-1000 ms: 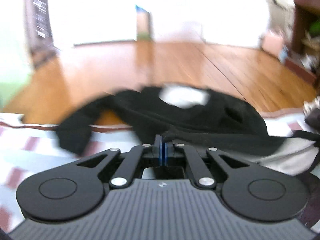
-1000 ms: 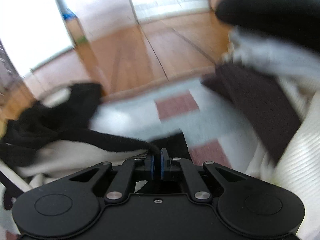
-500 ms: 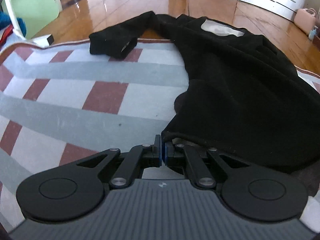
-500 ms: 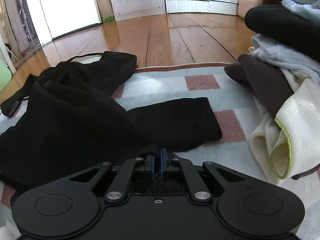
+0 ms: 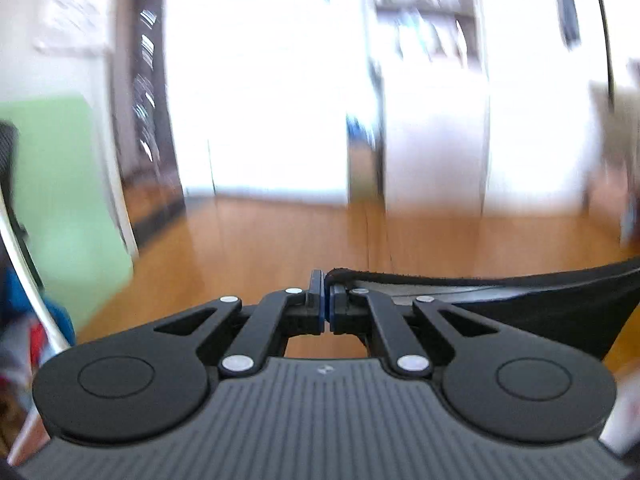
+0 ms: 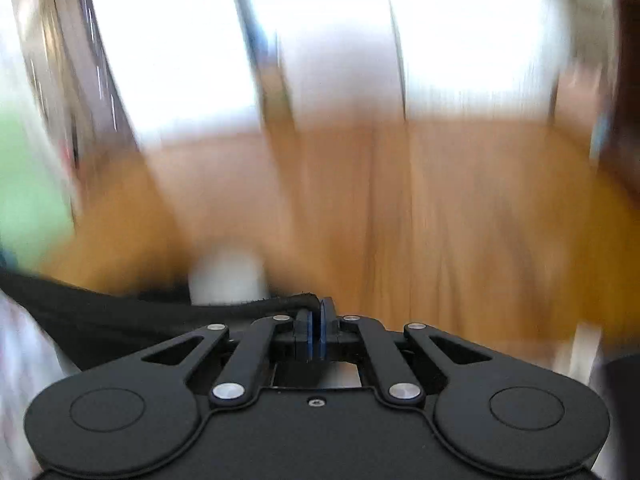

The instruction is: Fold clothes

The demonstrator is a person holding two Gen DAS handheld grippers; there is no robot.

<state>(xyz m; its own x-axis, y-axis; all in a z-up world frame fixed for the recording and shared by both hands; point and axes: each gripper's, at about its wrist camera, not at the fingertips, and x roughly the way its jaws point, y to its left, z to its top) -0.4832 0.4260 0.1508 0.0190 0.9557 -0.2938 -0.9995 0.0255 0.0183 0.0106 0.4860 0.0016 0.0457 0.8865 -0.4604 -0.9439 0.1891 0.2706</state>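
1. Gripping the hem of a black garment (image 5: 552,304), the left gripper (image 5: 325,300) is clenched, its blue-lined pads pinching the fabric's rolled edge.
2. From that pinch the black cloth stretches taut toward the right side of the left wrist view, held up above the wooden floor (image 5: 280,240).
3. Clenched too, the right gripper (image 6: 317,332) grasps the same black garment (image 6: 120,320); its hem curls over the top of the pads.
4. In the right wrist view the cloth runs off to the left edge, with a pale patch (image 6: 228,276) showing just above it.
5. Both views are heavily blurred; beyond the floor only bright white walls or doors and a green panel (image 5: 68,184) at the left can be made out.
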